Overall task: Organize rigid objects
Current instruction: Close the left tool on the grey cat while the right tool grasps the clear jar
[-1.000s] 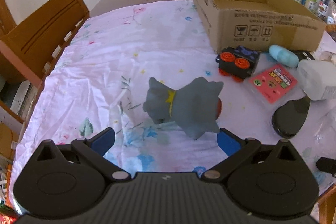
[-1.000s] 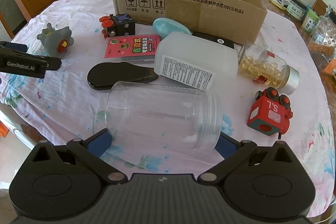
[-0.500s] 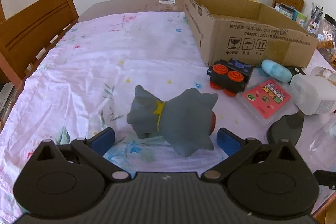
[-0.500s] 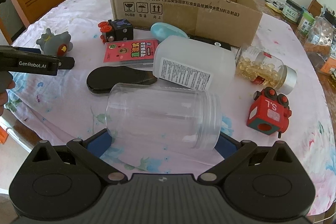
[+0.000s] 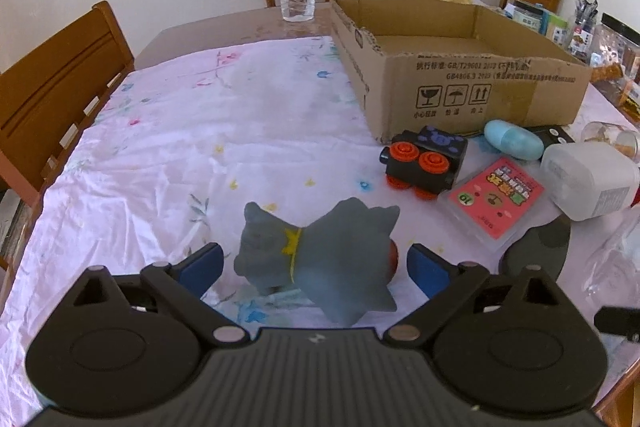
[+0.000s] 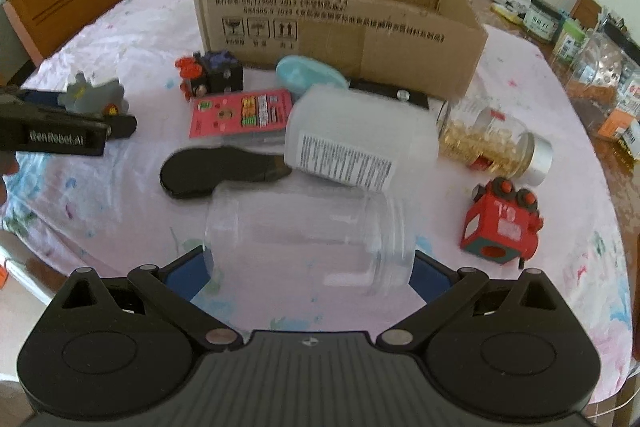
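Nearest in the right wrist view, the right gripper (image 6: 308, 269) stands wide, its blue pads flanking a clear plastic jar (image 6: 308, 231) that lies on its side on the floral tablecloth (image 6: 120, 219); whether the pads touch its ends I cannot tell, and they do not look closed on it. The jar seems empty, so probably light, but its smooth round wall is likely slippery and may flex; a hold across the ribbed neck at its right end looks safer than one on the bare barrel. In the left wrist view the left gripper (image 5: 316, 265) is also spread wide, with a grey toy figure (image 5: 316, 263) standing between its pads, a small gap showing on each side. The figure looks like moulded rubber or vinyl, light and grippy but lumpy, so I would take it at the narrower middle by the yellow collar rather than on the spiky edges. Farther off lie a black spatula-like piece (image 6: 212, 169), a pink card pack (image 6: 242, 113), a frosted white bottle (image 6: 356, 143) and, to the right, a red toy train (image 6: 500, 227) and a jar of golden capsules (image 6: 488, 143), which is probably heavier and may be breakable. A black toy train (image 5: 424, 159) sits just before the open cardboard box (image 5: 460, 87) at the far side, the likely destination.
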The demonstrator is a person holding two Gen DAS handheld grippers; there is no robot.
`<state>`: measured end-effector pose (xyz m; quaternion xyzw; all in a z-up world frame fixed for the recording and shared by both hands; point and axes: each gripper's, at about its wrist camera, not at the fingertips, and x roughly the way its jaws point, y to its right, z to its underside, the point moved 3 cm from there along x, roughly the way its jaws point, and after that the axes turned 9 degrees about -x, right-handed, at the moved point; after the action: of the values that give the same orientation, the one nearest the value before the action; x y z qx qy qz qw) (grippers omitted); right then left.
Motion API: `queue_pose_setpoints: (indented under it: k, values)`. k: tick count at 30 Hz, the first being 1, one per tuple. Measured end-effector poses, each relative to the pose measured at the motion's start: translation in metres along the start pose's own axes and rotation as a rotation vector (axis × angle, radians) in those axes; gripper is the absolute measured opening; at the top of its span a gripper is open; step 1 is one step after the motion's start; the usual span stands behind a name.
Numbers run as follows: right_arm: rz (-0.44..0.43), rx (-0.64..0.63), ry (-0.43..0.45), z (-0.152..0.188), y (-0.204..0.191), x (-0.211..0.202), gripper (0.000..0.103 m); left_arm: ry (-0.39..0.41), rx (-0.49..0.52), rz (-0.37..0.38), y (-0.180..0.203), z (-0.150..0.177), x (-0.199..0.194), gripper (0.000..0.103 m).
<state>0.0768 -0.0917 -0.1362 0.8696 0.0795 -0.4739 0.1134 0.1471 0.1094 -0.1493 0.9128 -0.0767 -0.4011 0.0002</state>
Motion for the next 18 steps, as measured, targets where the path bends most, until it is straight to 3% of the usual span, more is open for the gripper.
queue_pose_setpoints:
  k: [6, 10, 18]
  values:
    - [0.007, 0.013, -0.002, -0.010, -0.001, -0.003, 0.103, -0.018, 0.011, 0.011, 0.001, -0.005, 0.001, 0.088]
    - [0.006, 0.018, -0.026, -0.014, -0.002, -0.003, 0.098, -0.054, 0.017, 0.028, 0.000, -0.007, 0.002, 0.075]
    - [0.007, 0.058, -0.075, -0.022, 0.004, -0.005, 0.093, -0.120, 0.053, 0.074, -0.004, -0.013, 0.003, 0.073]
